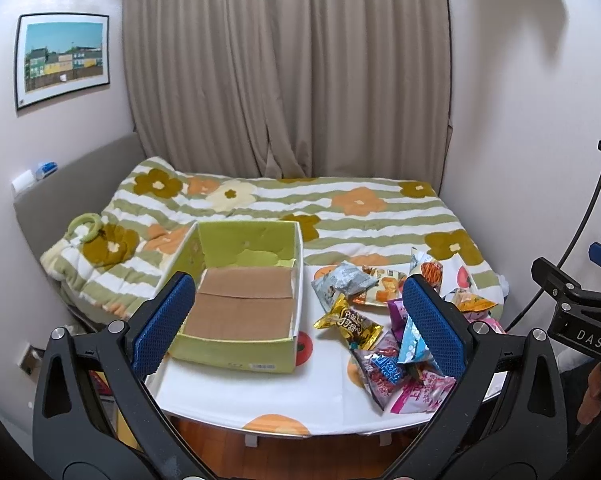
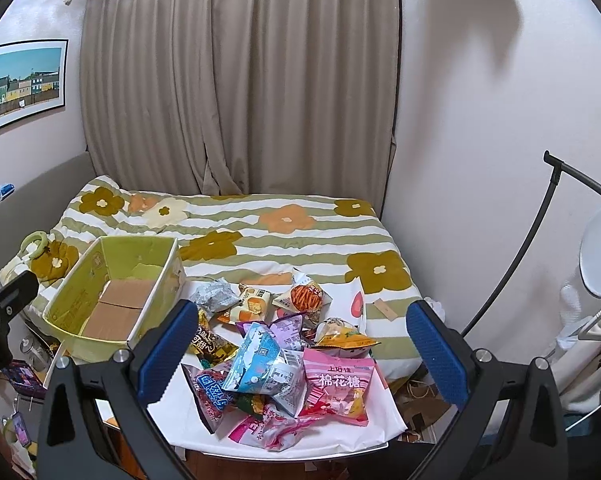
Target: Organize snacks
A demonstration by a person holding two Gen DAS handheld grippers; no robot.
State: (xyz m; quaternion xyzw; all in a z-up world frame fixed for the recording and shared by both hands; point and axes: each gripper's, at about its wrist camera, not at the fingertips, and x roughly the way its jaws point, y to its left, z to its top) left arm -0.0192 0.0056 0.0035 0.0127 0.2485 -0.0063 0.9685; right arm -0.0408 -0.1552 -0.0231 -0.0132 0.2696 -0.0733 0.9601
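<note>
Crinkled bright snack packets point(image 2: 278, 364) heaped beside empty green box point(image 2: 112, 292).

Both wrist cams sit above the surface's near edge, facing the far curtain point(image 1: 284, 68). Left centres the box point(image 1: 240, 300), right the snack pile point(image 2: 276, 356); both show both.

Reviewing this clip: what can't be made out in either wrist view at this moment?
- Snack pile: lower packets are buried under the pale blue bag and pink bag; the count is unclear.
- Green box: in the left view, the left gripper finger covers its near left corner.
- Right gripper: its fingers mask the table edges on both sides.
</note>
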